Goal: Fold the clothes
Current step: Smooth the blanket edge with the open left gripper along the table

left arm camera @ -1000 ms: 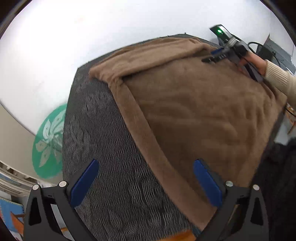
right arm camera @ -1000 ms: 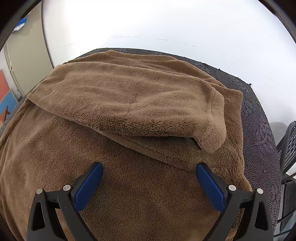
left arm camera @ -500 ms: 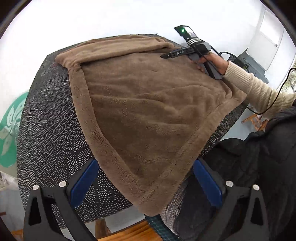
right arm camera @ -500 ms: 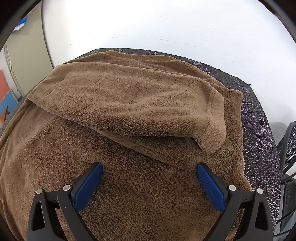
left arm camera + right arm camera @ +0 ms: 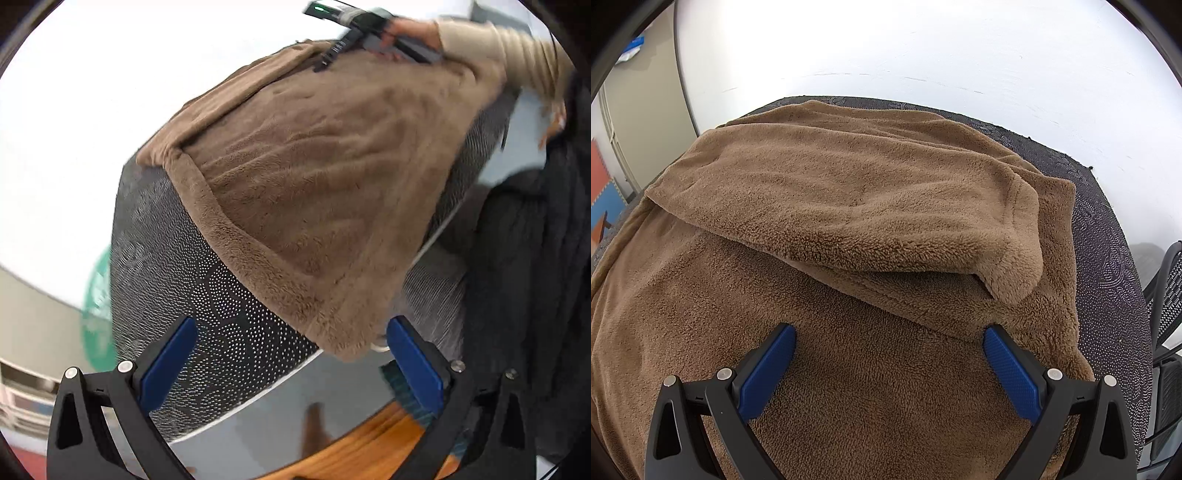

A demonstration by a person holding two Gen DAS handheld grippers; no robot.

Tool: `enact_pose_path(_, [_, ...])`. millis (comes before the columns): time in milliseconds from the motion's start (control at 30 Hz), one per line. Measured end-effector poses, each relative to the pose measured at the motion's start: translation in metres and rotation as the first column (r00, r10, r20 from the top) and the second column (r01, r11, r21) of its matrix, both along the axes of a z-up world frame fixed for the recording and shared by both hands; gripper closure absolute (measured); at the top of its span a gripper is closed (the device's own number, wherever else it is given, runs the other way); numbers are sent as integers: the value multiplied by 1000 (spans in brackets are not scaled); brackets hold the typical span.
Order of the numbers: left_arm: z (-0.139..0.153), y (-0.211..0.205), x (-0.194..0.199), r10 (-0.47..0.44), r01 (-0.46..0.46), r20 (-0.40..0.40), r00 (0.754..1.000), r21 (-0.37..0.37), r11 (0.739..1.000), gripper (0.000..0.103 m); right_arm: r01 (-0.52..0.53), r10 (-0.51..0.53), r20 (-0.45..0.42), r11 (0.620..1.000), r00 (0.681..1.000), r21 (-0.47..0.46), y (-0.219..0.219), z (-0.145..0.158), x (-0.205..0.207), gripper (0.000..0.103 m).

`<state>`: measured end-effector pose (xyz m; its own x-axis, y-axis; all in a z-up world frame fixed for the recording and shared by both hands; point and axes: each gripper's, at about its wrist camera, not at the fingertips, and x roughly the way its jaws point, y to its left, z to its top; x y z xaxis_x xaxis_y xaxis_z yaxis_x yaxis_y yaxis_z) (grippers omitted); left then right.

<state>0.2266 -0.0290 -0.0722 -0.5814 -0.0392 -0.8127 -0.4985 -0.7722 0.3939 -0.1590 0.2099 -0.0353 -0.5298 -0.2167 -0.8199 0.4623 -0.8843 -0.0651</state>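
Observation:
A brown fleece garment [image 5: 314,177] lies spread on a dark dotted table [image 5: 229,332]. Its near corner hangs over the table edge, just ahead of my open, empty left gripper [image 5: 291,365], which hovers off the table's edge. In the right wrist view the garment [image 5: 849,206] has one sleeve folded across its body. My right gripper [image 5: 886,365] is open and empty, resting low over the fleece. That right gripper also shows in the left wrist view [image 5: 325,64], at the garment's far side, held by a hand.
A person in dark clothing [image 5: 535,258] stands at the right of the table. Wooden floor [image 5: 369,450] lies below the table edge. A black mesh chair [image 5: 1167,332] stands at the right. White wall lies behind.
My left gripper has pulled back and swung toward the garment's near hanging corner, past the table edge. The right gripper and the folded sleeve have not moved.

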Motion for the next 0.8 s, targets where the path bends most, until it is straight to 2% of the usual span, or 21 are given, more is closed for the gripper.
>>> enact_pose_path(133, [0, 3, -1, -12, 7, -65, 998, -91, 996, 0, -1, 1, 0, 1000, 1000, 0, 0, 0, -1, 0])
enact_pose_path(300, [8, 6, -10, -31, 16, -112, 993, -131, 991, 0, -2, 2, 0, 1000, 1000, 0, 0, 0, -1, 0])
enact_pose_path(467, [16, 8, -17, -50, 32, -113, 992, -154, 988, 0, -2, 2, 0, 1000, 1000, 0, 0, 0, -1, 0])
enact_pose_path(667, [34, 2, -28, -48, 29, -138, 989, -139, 990, 0, -1, 1, 0, 1000, 1000, 1, -1, 0, -1, 0])
enact_pose_path(800, [31, 5, -38, -76, 56, -134, 988, -152, 987, 0, -1, 1, 0, 1000, 1000, 0, -2, -1, -2, 0])
